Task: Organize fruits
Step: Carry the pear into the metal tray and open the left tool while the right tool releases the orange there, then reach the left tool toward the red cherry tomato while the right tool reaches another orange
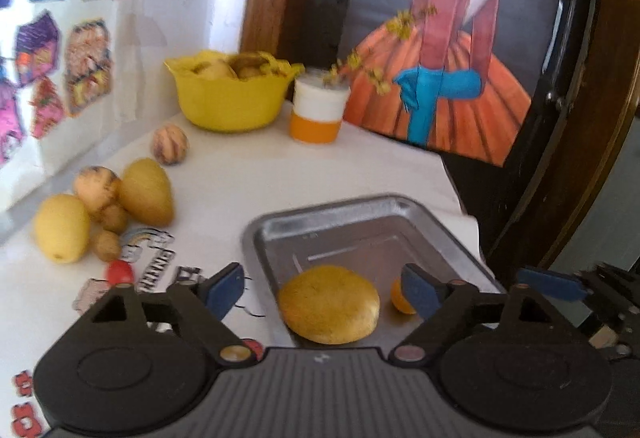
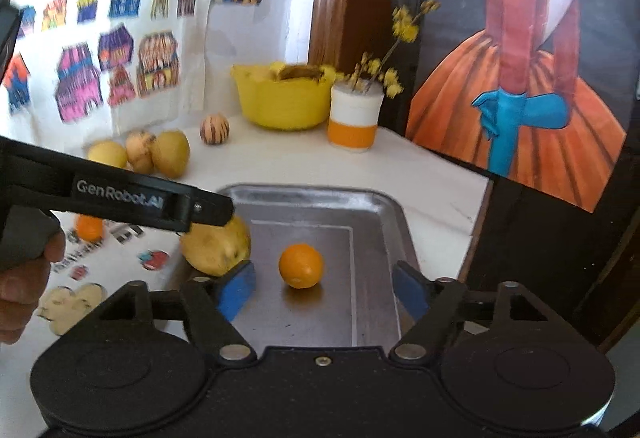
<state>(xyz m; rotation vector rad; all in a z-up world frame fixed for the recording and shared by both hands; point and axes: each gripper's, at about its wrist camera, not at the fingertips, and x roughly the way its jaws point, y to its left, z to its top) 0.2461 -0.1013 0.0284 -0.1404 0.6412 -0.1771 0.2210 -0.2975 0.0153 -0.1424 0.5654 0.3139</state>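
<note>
Steel gleams under the left gripper [image 1: 322, 288], whose blue pads stand wide apart and empty above the metal tray [image 1: 360, 226]; a large yellow fruit [image 1: 329, 304] lies in the tray's near end with a small orange [image 1: 401, 301] just beside it. More yellow fruits [image 1: 104, 206] wait in a cluster on the white table [image 1: 280, 174], left of the tray. From the right wrist, the right gripper [image 2: 324, 292] also hangs open and empty over the orange in the tray. Judging by this, the yellow fruit is delivered; the next move calls for reaching to the loose cluster for another.
</note>
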